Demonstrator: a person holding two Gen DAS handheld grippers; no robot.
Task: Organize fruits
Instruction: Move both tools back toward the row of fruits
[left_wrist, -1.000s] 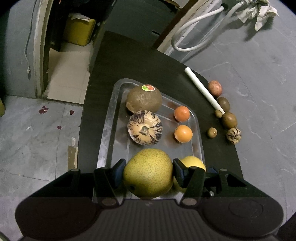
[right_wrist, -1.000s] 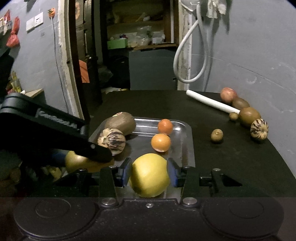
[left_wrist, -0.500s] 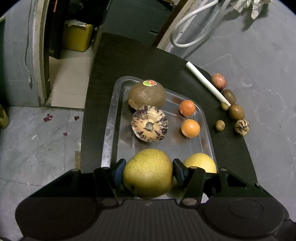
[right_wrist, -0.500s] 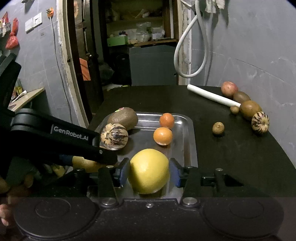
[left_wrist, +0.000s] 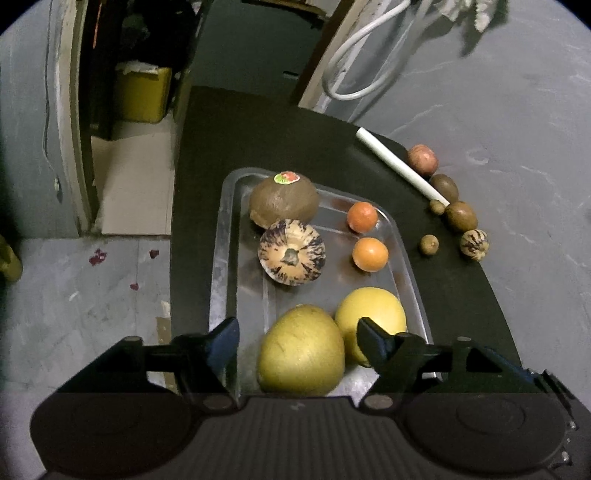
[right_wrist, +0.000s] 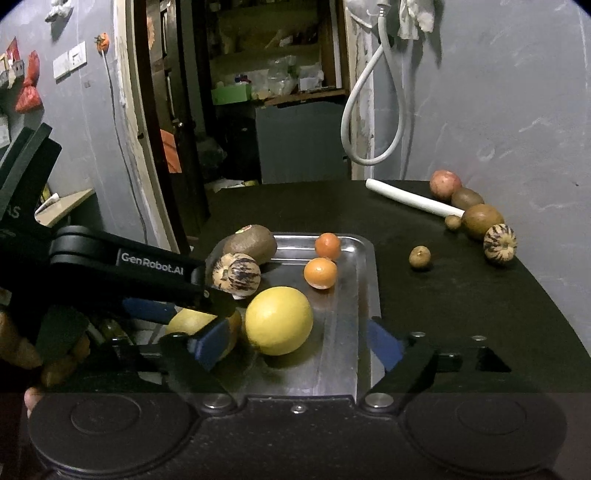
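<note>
A steel tray (left_wrist: 225, 258) (right_wrist: 364, 291) on the black table holds a brown round fruit (left_wrist: 283, 201), a striped melon (left_wrist: 291, 252), two oranges (left_wrist: 370, 254), a green-yellow pear (left_wrist: 301, 350) and a yellow citrus (left_wrist: 371, 317) (right_wrist: 279, 320). My left gripper (left_wrist: 297, 345) is open, jaws either side of the pear, which rests in the tray. My right gripper (right_wrist: 293, 349) is open just behind the citrus, which lies in the tray. The left gripper's body (right_wrist: 129, 269) partly hides the pear in the right wrist view.
Several small fruits lie along the table's right edge: a red one (left_wrist: 422, 158), brown ones (left_wrist: 460, 216), a small striped one (left_wrist: 474, 244) (right_wrist: 499, 243). A white tube (left_wrist: 400, 168) lies beside them. The wall and a hose (right_wrist: 369, 110) stand behind.
Both grippers have opened. The pear and the yellow citrus have left the jaws and now rest in the tray. Both grippers have drawn back a little.
</note>
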